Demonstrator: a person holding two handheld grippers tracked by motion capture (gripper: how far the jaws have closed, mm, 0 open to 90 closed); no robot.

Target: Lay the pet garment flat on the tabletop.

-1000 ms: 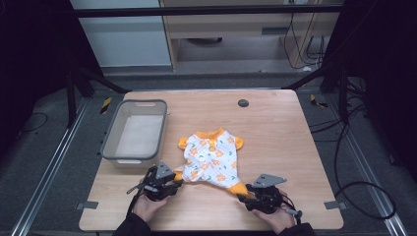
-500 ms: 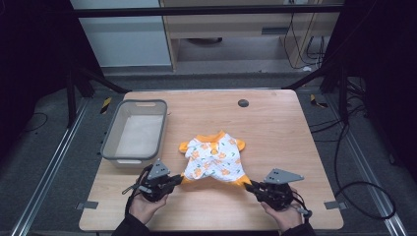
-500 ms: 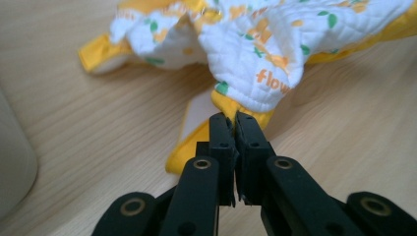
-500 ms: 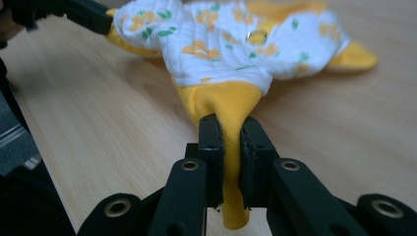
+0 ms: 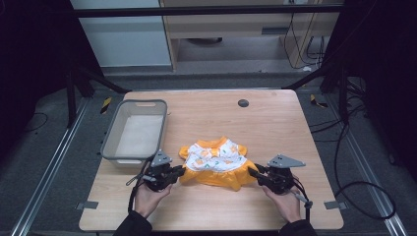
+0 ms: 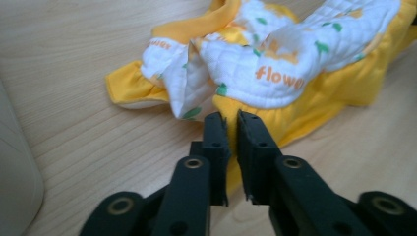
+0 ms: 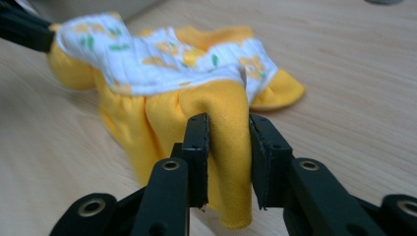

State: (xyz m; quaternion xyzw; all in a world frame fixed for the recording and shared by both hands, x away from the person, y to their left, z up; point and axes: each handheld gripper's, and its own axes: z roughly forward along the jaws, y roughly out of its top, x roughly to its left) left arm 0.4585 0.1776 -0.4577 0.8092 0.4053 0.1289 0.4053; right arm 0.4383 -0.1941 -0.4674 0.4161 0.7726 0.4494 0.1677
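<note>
On the wooden surface [image 5: 275, 123], near a grey bin [image 5: 135, 132], the left gripper [image 5: 178, 172] and right gripper [image 5: 253, 172] each had jaws pinching the yellow hem of a small garment [image 5: 216, 160].

Even overhead light falls on the table [image 5: 275, 123], its surroundings are dark, and both gripper views blur beyond the sharp jaws.

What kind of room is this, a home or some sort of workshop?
Most likely a lab or test workshop. A bare wooden table stands inside a dark metal frame, loose cables trail over the grey floor, and a person works a small garment with two hand-held grippers.
</note>
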